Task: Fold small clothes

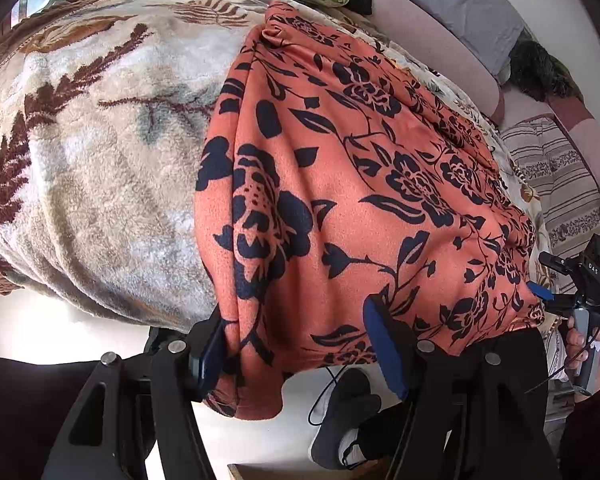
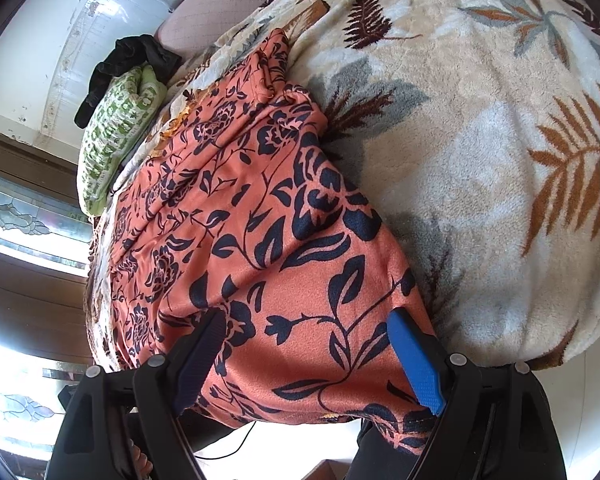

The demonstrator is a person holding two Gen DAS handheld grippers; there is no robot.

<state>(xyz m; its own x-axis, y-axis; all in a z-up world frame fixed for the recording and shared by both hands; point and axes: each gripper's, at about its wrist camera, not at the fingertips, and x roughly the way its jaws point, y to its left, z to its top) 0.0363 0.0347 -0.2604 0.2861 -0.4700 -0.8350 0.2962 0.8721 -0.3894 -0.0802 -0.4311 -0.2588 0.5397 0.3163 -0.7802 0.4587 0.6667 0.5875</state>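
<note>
Landmark taken as the near edge of the bed, which is covered by a leaf-print fleece blanket (image 1: 100,184).

Left gripper (image 1: 300,352): jaws are seen apart, straddling the near hem of the orange floral garment (image 1: 340,184) where it overhangs the bed edge; the left pad (image 1: 212,356) appears to touch a fold of cloth, but nothing is clamped.

Garment: spread lengthwise on the blanket, running away from the bed edge toward a green patterned pillow (image 2: 116,136) at the far end. Fabric is judged thin, light and limp; soft ridges and a drooping corner are noted, so no shape is expected to be held when lifted. The fleece beneath is judged likely to drag on it.

Right gripper (image 2: 312,360): jaws likewise held apart over the hem at the bed edge, cloth lying between the fingers, not pinched.

Hold points are judged best at the two near hem corners, taken together, so the edge stays taut.
</note>
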